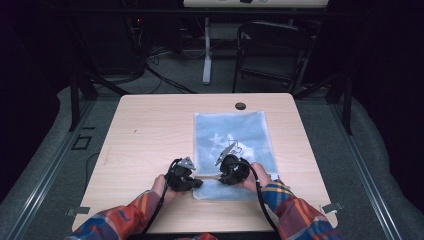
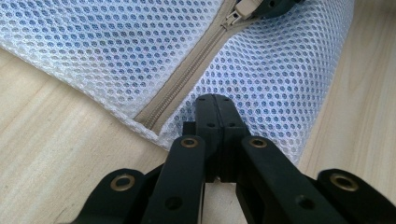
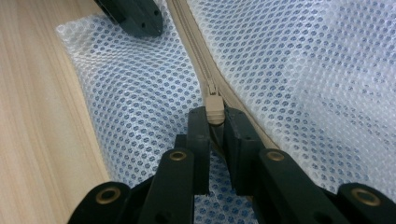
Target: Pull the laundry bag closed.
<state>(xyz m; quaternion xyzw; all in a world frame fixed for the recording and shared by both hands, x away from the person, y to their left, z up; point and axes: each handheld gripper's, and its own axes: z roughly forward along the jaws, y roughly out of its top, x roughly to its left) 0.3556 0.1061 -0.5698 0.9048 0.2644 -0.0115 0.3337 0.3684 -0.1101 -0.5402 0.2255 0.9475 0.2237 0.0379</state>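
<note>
The right tongs (image 3: pixel 215 122) grasp the zipper pull (image 3: pixel 215 106); the left tongs (image 2: pixel 216 108) pinch the mesh bag (image 2: pixel 116 51). A sideways tug could slip the pull free.

Mesh bag (image 1: pixel 234 150) flat on the table (image 1: pixel 150 135), right of centre, near edge toward the person. Zipper (image 2: pixel 187 70) across the bag's near end, left gripper (image 1: pixel 196 183) at its left end on the bag's corner, right gripper (image 1: pixel 220 176) just right of it at the zipper pull (image 3: pixel 214 103). Chair (image 1: pixel 272 50) on the floor behind the table.
</note>
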